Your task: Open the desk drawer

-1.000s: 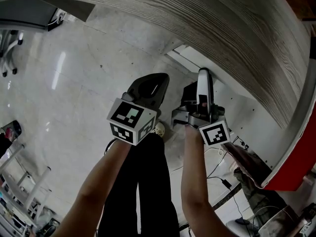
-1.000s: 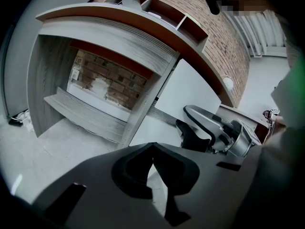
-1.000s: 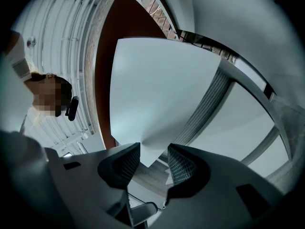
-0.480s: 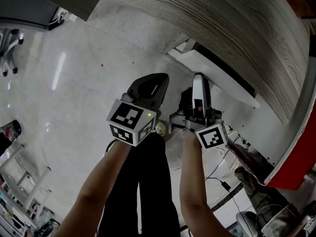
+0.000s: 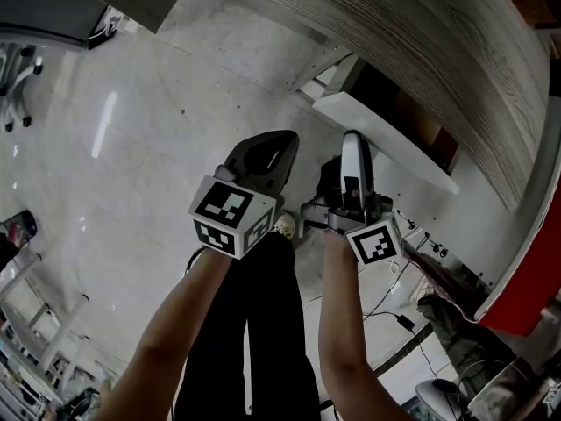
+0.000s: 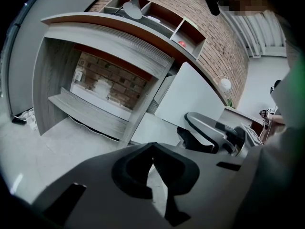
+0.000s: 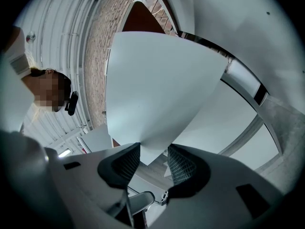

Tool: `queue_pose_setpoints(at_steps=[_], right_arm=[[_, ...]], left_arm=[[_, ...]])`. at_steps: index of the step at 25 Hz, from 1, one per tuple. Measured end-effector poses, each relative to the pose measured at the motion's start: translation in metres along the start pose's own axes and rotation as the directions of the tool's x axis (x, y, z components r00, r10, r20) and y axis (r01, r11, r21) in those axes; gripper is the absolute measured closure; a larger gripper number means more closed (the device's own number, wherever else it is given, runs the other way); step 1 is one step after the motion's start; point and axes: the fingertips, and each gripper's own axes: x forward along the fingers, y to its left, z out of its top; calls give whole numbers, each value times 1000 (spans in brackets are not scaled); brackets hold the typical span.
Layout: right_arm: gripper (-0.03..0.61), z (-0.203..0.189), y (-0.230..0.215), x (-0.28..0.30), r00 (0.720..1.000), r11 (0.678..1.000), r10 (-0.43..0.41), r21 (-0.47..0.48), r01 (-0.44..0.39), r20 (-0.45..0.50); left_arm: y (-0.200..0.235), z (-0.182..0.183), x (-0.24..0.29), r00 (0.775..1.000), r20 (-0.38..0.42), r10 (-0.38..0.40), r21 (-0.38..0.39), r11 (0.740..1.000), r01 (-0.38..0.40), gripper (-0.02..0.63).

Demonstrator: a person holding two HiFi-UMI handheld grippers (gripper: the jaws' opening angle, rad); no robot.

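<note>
The desk (image 5: 412,33) has a grey wood-grain top, and under it the white drawer front (image 5: 390,137) stands pulled out, with the dark inside of the drawer (image 5: 394,95) showing behind it. My right gripper (image 5: 355,140) points level at the drawer front and is shut on its edge. In the right gripper view the white panel (image 7: 157,89) runs down between the two ribbed pads (image 7: 125,163) of the right gripper (image 7: 153,159). My left gripper (image 5: 270,147) hangs beside it, shut and empty, over the floor. In the left gripper view the left gripper (image 6: 152,149) has its tips together.
Cables (image 5: 394,310) and a plug lie on the pale floor to the right, by a red panel (image 5: 526,310). My legs and a shoe (image 5: 282,227) are below the grippers. A chair base (image 5: 17,77) stands far left. The desk's lower shelf (image 6: 90,113) shows in the left gripper view.
The drawer has slid out from under the desk, so its dark inside now shows. My right gripper came back slightly with the drawer front. The left gripper stayed put.
</note>
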Motion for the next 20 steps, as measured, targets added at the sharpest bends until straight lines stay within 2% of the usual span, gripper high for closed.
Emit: queue_pose_setpoints(at_steps=[20], right_arm=[[391,-3,2,-5,1000,1000,12,-21,-12,-3]], left_arm=[[3,-8,-7,1000,4,12,-10,1000,-12,614]])
